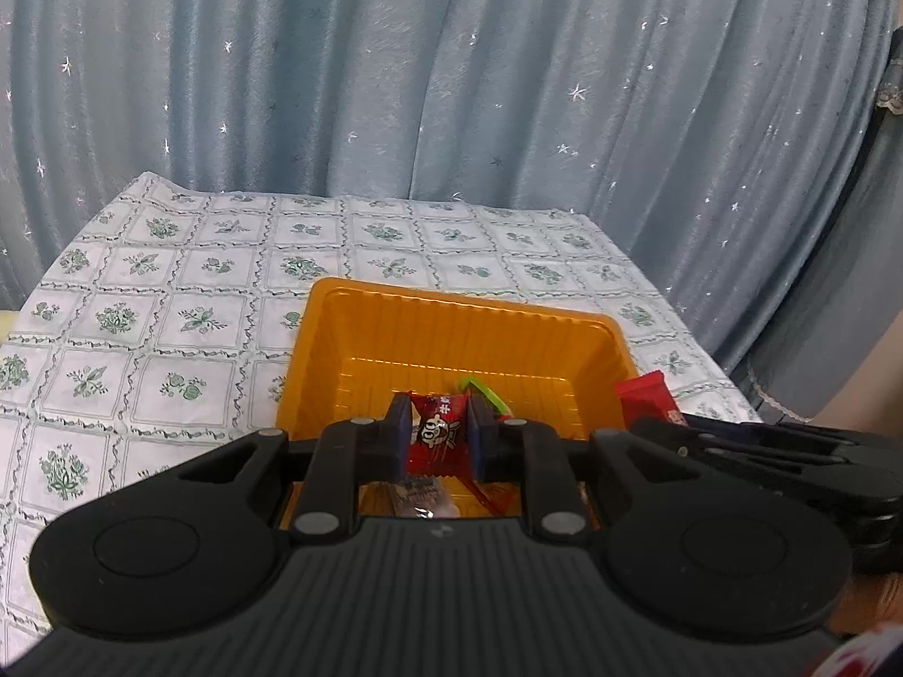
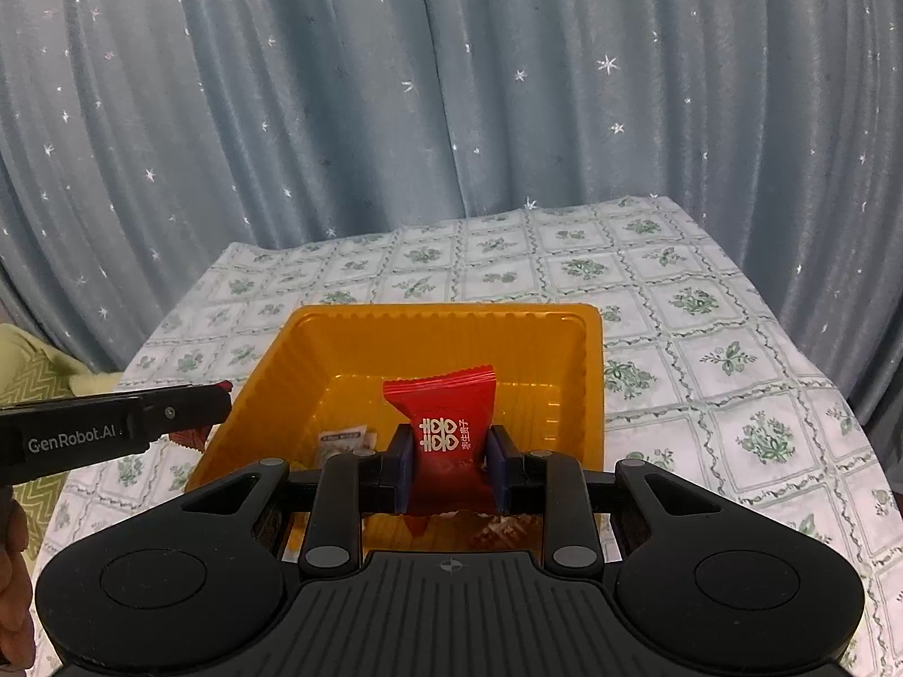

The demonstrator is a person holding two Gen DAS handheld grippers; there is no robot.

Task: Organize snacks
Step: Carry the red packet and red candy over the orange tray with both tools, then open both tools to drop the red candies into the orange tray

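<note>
An orange plastic tray (image 1: 451, 333) (image 2: 350, 333) stands on the patterned tablecloth. My left gripper (image 1: 438, 431) is shut on a small dark red candy (image 1: 440, 434) with a cartoon face, held over the tray's near side. My right gripper (image 2: 450, 465) is shut on a bright red candy packet (image 2: 446, 423) with white characters, also above the tray. Inside the tray lie a green-wrapped sweet (image 1: 482, 389), a pale wrapped sweet (image 2: 344, 437) and more wrappers half hidden under the grippers. The left gripper's body (image 2: 113, 429) reaches in from the left in the right wrist view.
A white tablecloth with green flower squares (image 1: 169, 293) (image 2: 705, 350) covers the table. Blue star-dotted curtains (image 1: 451, 67) hang close behind its far edge. The right gripper (image 1: 790, 451) and its red packet (image 1: 649, 395) show at the tray's right side. A yellow-green cloth (image 2: 34, 372) lies at left.
</note>
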